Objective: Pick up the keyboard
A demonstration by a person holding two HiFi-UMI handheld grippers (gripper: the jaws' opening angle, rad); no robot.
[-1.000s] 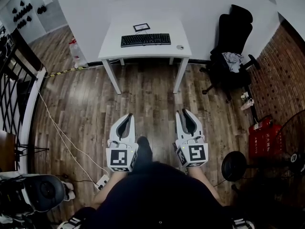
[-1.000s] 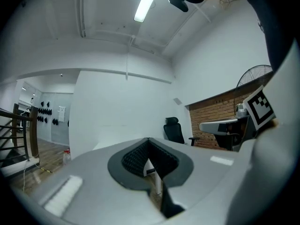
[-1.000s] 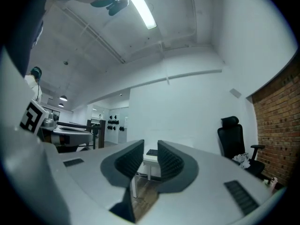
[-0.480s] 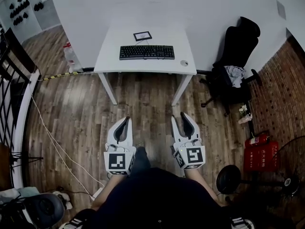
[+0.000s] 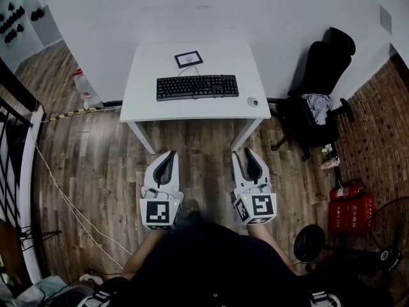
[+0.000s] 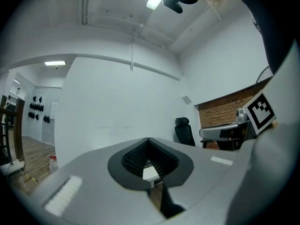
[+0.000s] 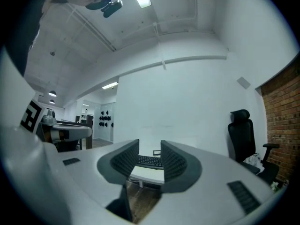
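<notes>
A black keyboard [image 5: 197, 87] lies flat on the white table [image 5: 144, 104] against the far wall. Both grippers are held level over the wooden floor, just short of the table's front edge. My left gripper [image 5: 168, 155] is shut with nothing in it; in the left gripper view [image 6: 149, 141] its pads meet, and a sliver of the table [image 6: 151, 173] shows below them. My right gripper [image 5: 246, 153] is open, its jaws have just been opening, and nothing is between them. The right gripper view [image 7: 150, 149] frames the distant keyboard [image 7: 150, 161] in the gap.
On the table are a small framed picture [image 5: 189, 59] behind the keyboard and a small round object [image 5: 253, 101] to its right. A black office chair [image 5: 323, 75] stands right of the table. Red extinguishers [image 5: 351, 210] and a fan base [image 5: 310, 242] are at the right. A cable [image 5: 70, 184] runs across the floor on the left.
Both grippers have moved forward together to the table, which now sits closer and lower in the head view. The keyboard has not moved on the table.
</notes>
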